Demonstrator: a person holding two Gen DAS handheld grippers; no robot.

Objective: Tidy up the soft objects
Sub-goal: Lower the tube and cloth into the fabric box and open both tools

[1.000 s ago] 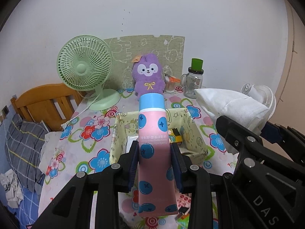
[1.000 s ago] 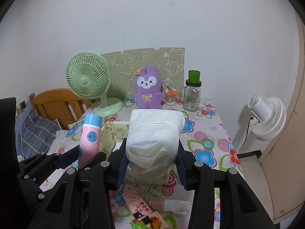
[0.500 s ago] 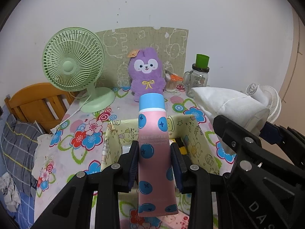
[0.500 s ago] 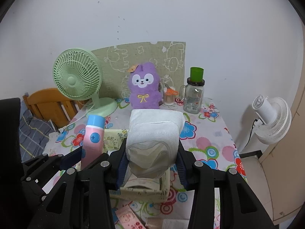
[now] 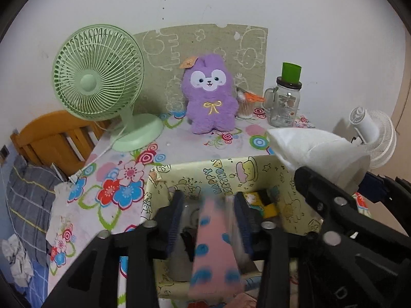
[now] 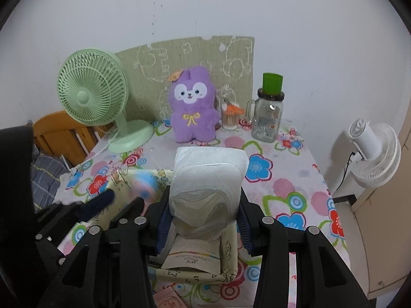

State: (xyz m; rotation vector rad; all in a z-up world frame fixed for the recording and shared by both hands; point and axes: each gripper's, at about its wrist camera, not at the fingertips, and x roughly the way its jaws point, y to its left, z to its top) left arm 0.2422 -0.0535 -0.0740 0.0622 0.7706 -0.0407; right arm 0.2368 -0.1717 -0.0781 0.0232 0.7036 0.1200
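My left gripper [image 5: 209, 202] stands open over the yellow patterned box [image 5: 231, 172]. The pink tube with blue dots [image 5: 214, 251] is blurred between its fingers, dropping into the box. My right gripper [image 6: 205, 210] is shut on a white folded soft pack [image 6: 209, 179] and holds it over the box's right part [image 6: 228, 246]. The pack also shows at the right of the left wrist view [image 5: 316, 148]. The left gripper [image 6: 115, 205] and the blurred tube [image 6: 143, 187] show at the left of the right wrist view.
A purple plush toy [image 5: 209, 95], a green fan [image 5: 100, 82], a glass jar with a green lid [image 5: 287, 97] and a cup of cotton swabs [image 6: 230, 118] stand at the table's back. A white fan [image 6: 372, 154] is off the table's right edge. A wooden chair [image 5: 51, 138] is at the left.
My left gripper has opened and the pink tube has slipped down from it toward the box. Both grippers have moved forward over the box. The right gripper still holds the white pack.
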